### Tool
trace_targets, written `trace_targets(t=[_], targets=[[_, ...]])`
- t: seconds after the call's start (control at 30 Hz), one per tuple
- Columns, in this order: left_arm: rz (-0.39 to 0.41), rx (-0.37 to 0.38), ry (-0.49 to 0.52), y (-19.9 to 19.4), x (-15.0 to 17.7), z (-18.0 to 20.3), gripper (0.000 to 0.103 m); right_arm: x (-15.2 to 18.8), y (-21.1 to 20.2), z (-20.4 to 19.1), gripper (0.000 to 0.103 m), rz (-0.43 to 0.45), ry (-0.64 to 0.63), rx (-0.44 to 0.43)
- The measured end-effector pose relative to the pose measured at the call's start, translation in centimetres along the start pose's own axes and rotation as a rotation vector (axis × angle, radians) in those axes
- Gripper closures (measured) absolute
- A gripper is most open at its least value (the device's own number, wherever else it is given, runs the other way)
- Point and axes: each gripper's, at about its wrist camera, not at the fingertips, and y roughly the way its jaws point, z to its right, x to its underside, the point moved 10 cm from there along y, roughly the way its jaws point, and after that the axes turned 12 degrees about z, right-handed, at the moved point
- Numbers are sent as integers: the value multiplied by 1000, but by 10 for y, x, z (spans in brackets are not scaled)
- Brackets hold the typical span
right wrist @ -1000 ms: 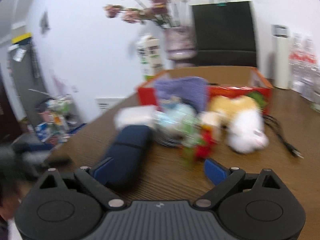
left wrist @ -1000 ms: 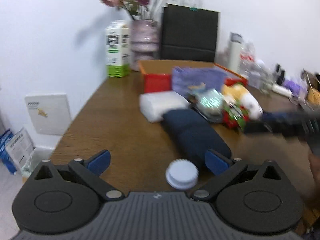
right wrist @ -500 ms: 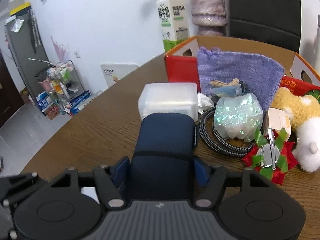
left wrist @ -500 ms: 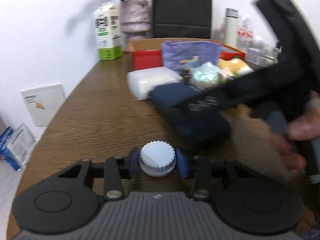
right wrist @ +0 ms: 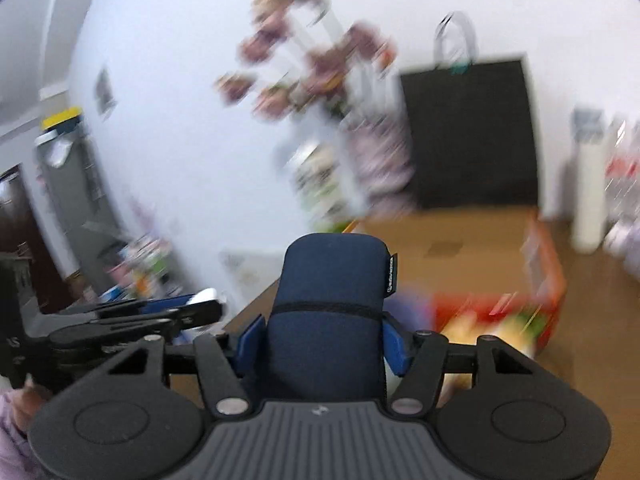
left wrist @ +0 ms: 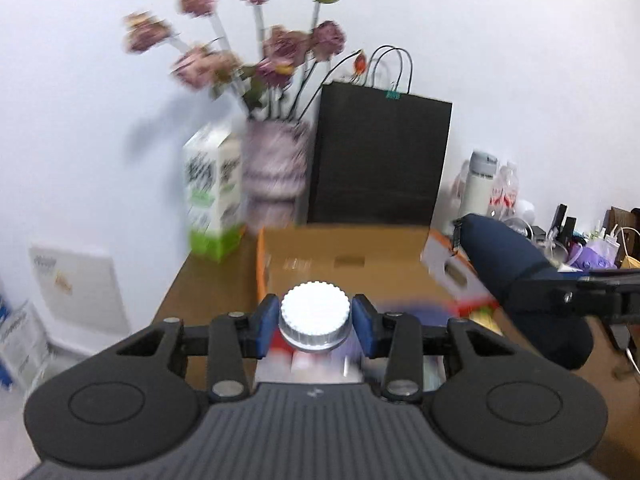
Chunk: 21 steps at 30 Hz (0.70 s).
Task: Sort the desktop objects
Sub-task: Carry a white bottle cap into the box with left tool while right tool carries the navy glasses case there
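My left gripper (left wrist: pixel 315 326) is shut on a small round jar with a white ribbed lid (left wrist: pixel 315 318) and holds it in the air in front of the open cardboard box (left wrist: pixel 344 264). My right gripper (right wrist: pixel 322 340) is shut on a dark blue soft case (right wrist: pixel 328 312), lifted off the table; the case also shows in the left wrist view (left wrist: pixel 516 276), to the right of the box. The box with red sides appears in the right wrist view (right wrist: pixel 460 256), ahead and to the right. The left gripper shows at the left there (right wrist: pixel 120 320).
A milk carton (left wrist: pixel 214 204), a vase of dried flowers (left wrist: pixel 274 176) and a black paper bag (left wrist: pixel 378 156) stand behind the box against the wall. A white bottle (left wrist: pixel 478 184) and clutter sit at the far right. Blurred toys lie by the box (right wrist: pixel 492 324).
Both grippers have risen from the table with their objects and tilted up toward the box. One second ago both were open; they closed on the jar and the case.
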Motion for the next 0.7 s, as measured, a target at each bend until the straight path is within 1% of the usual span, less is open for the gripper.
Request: trace_targets(t=[0.03, 0.1, 0.13, 0.17, 0.23, 0.27, 0.3, 0.33, 0.37, 0.47, 0.57, 0.63, 0.7], targets=[[-10, -4, 1, 23, -12, 2, 62, -17, 12, 16, 43, 9, -11, 37], [-54, 6, 31, 74, -28, 9, 62, -41, 43, 43, 43, 9, -35, 107], [-76, -19, 35, 97, -30, 9, 62, -52, 67, 61, 43, -15, -45, 154], [-110, -48, 68, 125, -31, 10, 62, -58, 86, 75, 43, -39, -49, 190], [-174, -97, 134, 176, -23, 10, 62, -57, 135, 103, 43, -122, -60, 252], [-223, -129, 160, 201, -14, 8, 62, -53, 155, 118, 43, -166, -66, 276], [-289, -156, 156, 223, -2, 4, 62, -47, 173, 131, 43, -209, -64, 296], [-339, -155, 151, 237, 9, 0, 62, -37, 193, 147, 43, -263, -70, 321], [-362, -161, 153, 249, 18, -1, 62, -28, 206, 158, 43, -302, -81, 346], [-400, -194, 218, 271, 41, -5, 62, -2, 230, 179, 43, -388, -119, 401], [-457, -187, 267, 286, 57, -5, 62, 15, 248, 187, 43, -446, -171, 428], [-497, -178, 288, 291, 65, -4, 61, 24, 259, 190, 43, -489, -236, 446], [-546, -190, 287, 297, 71, -8, 61, 32, 265, 195, 43, -517, -254, 465]])
